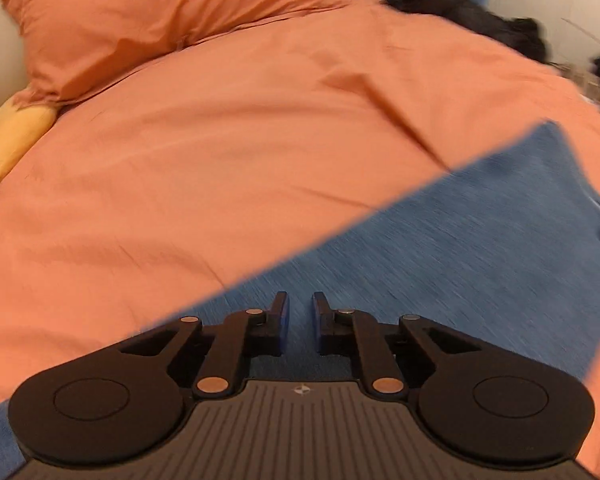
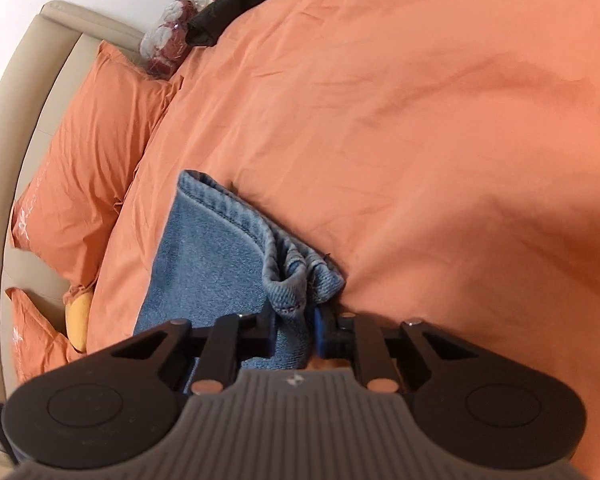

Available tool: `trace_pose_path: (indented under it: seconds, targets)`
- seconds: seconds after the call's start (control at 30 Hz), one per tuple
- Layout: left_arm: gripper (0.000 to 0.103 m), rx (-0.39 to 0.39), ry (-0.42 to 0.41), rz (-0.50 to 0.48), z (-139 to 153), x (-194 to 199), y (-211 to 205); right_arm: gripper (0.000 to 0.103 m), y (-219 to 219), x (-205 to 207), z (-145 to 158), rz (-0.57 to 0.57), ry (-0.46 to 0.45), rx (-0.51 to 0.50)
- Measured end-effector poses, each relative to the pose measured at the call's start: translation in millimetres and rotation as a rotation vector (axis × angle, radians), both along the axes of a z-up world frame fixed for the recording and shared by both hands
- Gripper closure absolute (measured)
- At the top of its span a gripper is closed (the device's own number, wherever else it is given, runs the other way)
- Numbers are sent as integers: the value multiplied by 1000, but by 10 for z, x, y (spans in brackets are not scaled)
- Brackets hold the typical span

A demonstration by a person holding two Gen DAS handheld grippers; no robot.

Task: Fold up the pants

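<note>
Right gripper (image 2: 294, 330) pinching jeans (image 2: 216, 260) hem near duvet (image 2: 420, 140) edge; left gripper (image 1: 300, 314) nearly closed, grip unclear; bunched hem risking slipping out.

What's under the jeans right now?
The jeans lie on the orange duvet, which shows all around them. Whatever is directly beneath the denim is covered, so I cannot tell if anything else is there.

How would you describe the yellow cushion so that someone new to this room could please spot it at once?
Start at the beige headboard along the bed covered by the orange duvet. Against it lean the orange pillows. The yellow cushion is tucked between and partly under them at the duvet's edge; it is the only plain yellow thing among all the orange bedding.
</note>
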State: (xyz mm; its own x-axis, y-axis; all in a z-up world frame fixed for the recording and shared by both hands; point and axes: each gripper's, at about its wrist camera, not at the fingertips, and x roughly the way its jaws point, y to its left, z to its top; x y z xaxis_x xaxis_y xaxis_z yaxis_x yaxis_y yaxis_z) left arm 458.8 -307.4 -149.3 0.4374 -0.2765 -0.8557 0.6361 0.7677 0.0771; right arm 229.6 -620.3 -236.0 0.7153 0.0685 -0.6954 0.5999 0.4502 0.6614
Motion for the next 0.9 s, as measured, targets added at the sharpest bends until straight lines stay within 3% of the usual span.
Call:
trace_pose_path:
  seconds: [0.17, 0.3, 0.47, 0.67, 0.73, 0.9]
  targets:
    - [90, -13, 43, -132, 125, -557, 191, 93, 26, 64, 216, 56, 13, -73]
    - [93, 3, 90, -187, -57, -839, 168, 95, 113, 89, 464, 107, -14, -158]
    - [99, -2, 132, -194, -277, -917, 71, 95, 326, 152, 924, 189, -66, -277]
    - [103, -75, 217, -208, -276, -1008, 138, 95, 941, 274, 1683, 371, -156, -508]
    - [103, -60, 196, -235, -248, -1118, 173, 95, 1218, 313, 1925, 434, -180, -582]
    - [102, -113, 160, -211, 37, -1182, 640, 95, 1946, 433, 2382, 553, -224, -694]
